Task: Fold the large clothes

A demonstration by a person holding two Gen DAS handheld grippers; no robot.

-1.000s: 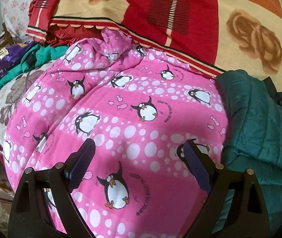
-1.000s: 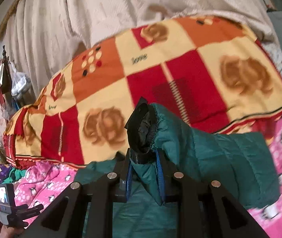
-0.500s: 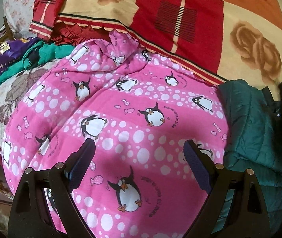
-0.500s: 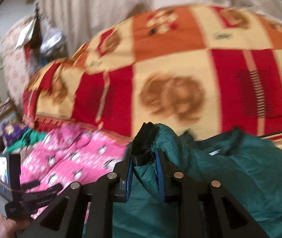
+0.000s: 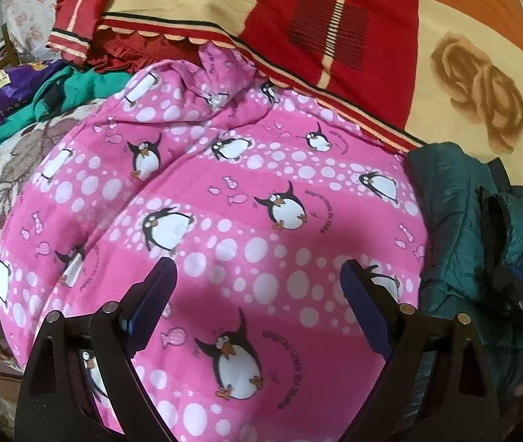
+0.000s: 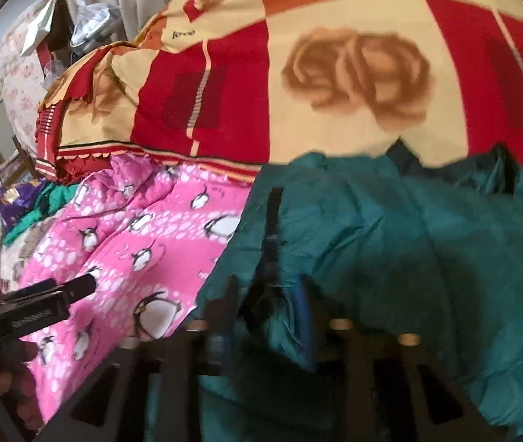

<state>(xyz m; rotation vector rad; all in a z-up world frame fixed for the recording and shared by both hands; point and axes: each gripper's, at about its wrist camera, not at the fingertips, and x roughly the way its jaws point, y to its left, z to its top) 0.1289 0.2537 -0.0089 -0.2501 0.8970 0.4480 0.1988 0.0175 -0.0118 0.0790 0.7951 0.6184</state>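
Down at the bottom of my left wrist view, my left gripper (image 5: 258,287) hangs with its jaws spread wide and nothing in them, over the pink penguin cloth (image 5: 224,202), ready to help I think. At the right edge lies the green jacket (image 5: 456,221), the thing to fold. The red blanket (image 5: 372,37) says "love" at the upper right.

Low in my right wrist view, blurry, my right gripper (image 6: 267,316) has jaws opening, with the jacket's dark cuff (image 6: 272,221) loose between them. Upper left, the blanket says "love" again.
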